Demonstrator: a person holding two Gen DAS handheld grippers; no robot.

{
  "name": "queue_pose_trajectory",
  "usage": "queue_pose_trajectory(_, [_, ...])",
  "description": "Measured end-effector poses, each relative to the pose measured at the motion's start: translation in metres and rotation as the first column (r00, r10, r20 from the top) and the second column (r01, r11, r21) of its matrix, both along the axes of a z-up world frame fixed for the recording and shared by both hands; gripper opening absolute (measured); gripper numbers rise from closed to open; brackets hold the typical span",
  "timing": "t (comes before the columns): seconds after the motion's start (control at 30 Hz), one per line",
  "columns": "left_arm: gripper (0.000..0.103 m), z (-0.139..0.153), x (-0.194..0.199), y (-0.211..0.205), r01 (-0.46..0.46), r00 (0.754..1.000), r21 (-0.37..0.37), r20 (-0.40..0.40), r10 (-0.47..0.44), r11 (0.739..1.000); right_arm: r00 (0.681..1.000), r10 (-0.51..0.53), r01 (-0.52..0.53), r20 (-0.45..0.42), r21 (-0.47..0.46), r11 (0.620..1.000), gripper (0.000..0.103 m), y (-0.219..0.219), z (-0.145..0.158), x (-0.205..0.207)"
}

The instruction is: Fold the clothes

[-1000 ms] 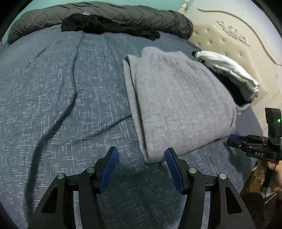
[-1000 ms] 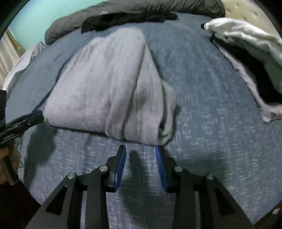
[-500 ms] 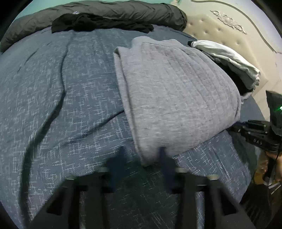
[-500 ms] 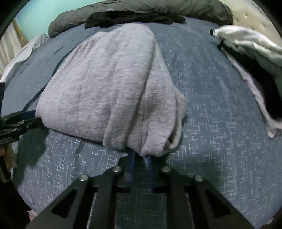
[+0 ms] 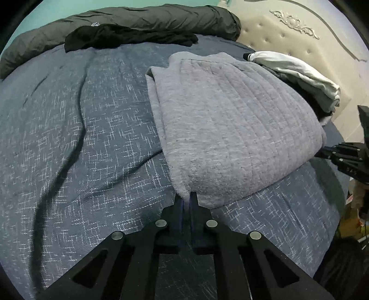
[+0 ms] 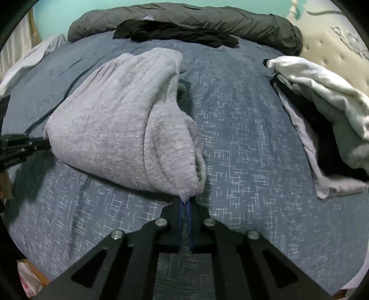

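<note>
A: Starting at the left, what is the left gripper doing?

B: Its jaws have just been closing, and they are now pinching the near left corner of the grey sweater. The rest of the sweater is lying folded on the blue bedspread, stretching away ahead of that gripper and off to its right.

A: And the right gripper?

B: Its jaws have just been closing as well, and they are now nipping the sweater's other near corner, a bunched tip of fabric sitting between the blue pads. From this gripper the sweater is spreading ahead and to the left, with the left gripper showing at the far left edge of the right wrist view.

A: How many things are lying around?

B: One grey sweater is being held at two corners by two grippers. Far ahead of both grippers, one black garment is lying loose in front of one dark rolled duvet. To the right of the right gripper, one pile of folded clothes is sitting, with a white piece on top, dark ones below and a pale one at the bottom. Beyond it, one cream padded headboard is standing.
</note>
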State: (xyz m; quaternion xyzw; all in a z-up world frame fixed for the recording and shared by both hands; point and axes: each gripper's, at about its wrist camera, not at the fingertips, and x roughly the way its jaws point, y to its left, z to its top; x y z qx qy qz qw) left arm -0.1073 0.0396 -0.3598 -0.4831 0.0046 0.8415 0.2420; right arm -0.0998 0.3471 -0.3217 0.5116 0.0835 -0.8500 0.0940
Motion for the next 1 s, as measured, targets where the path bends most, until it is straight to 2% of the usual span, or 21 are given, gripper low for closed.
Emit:
queue_pose_trajectory(0.13, [0.006, 0.005, 0.004, -0.003, 0.000, 1.000, 0.004, 0.010, 0.000, 1.000, 0.998, 0.016, -0.016, 0.056, -0.004, 1.000, 0.004, 0.005, -0.009, -0.001])
queue_pose_trajectory(0.23, [0.007, 0.013, 0.004, -0.008, -0.013, 1.000, 0.017, 0.016, 0.013, 1.000, 0.998, -0.009, 0.006, 0.063, 0.039, 0.999, 0.004, 0.015, -0.009, 0.001])
queue_pose_trajectory(0.3, [0.007, 0.021, 0.002, -0.013, -0.029, 0.999, 0.046, 0.024, 0.028, 0.998, 0.998, -0.044, 0.043, 0.054, 0.013, 0.999, 0.004, 0.027, -0.003, 0.001])
queue_pose_trajectory(0.4, [0.008, 0.029, 0.002, -0.021, -0.064, 0.998, 0.091, 0.015, 0.063, 0.994, 0.998, -0.063, 0.062, -0.013, -0.069, 0.996, 0.005, 0.026, 0.018, -0.005])
queue_pose_trajectory(0.47, [0.013, 0.030, -0.003, -0.025, -0.080, 0.997, 0.109, 0.011, 0.079, 0.991, 0.995, -0.079, 0.071, -0.057, -0.125, 0.990, 0.005, 0.025, 0.032, -0.009])
queue_pose_trajectory(0.53, [0.026, 0.026, -0.009, -0.028, -0.092, 0.996, 0.124, 0.015, 0.091, 0.988, 0.994, -0.089, 0.075, -0.067, -0.186, 0.980, 0.005, 0.018, 0.040, -0.021])
queue_pose_trajectory(0.6, [0.027, 0.020, -0.015, -0.027, -0.100, 0.995, 0.125, 0.027, 0.097, 0.987, 0.995, -0.091, 0.077, -0.050, -0.233, 0.969, 0.005, 0.012, 0.037, -0.042])
queue_pose_trajectory(0.67, [0.027, 0.016, -0.019, -0.024, -0.101, 0.995, 0.122, 0.035, 0.098, 0.987, 0.995, -0.088, 0.075, -0.044, -0.231, 0.970, 0.005, 0.001, 0.031, -0.052])
queue_pose_trajectory(0.8, [0.027, 0.011, -0.017, -0.024, -0.092, 0.995, 0.108, 0.050, 0.087, 0.990, 0.994, -0.110, 0.106, -0.008, -0.214, 0.971, 0.005, -0.005, 0.013, -0.047])
queue_pose_trajectory(0.9, [0.027, 0.006, -0.019, -0.020, -0.088, 0.994, 0.085, 0.065, 0.082, 0.993, 0.991, -0.129, 0.130, 0.015, -0.215, 0.968, 0.005, -0.004, 0.011, -0.038])
queue_pose_trajectory(1.0, [0.027, 0.007, -0.021, -0.018, -0.089, 0.995, 0.072, 0.057, 0.085, 0.993, 0.990, -0.144, 0.141, 0.000, -0.223, 0.965, 0.006, -0.003, 0.018, -0.036])
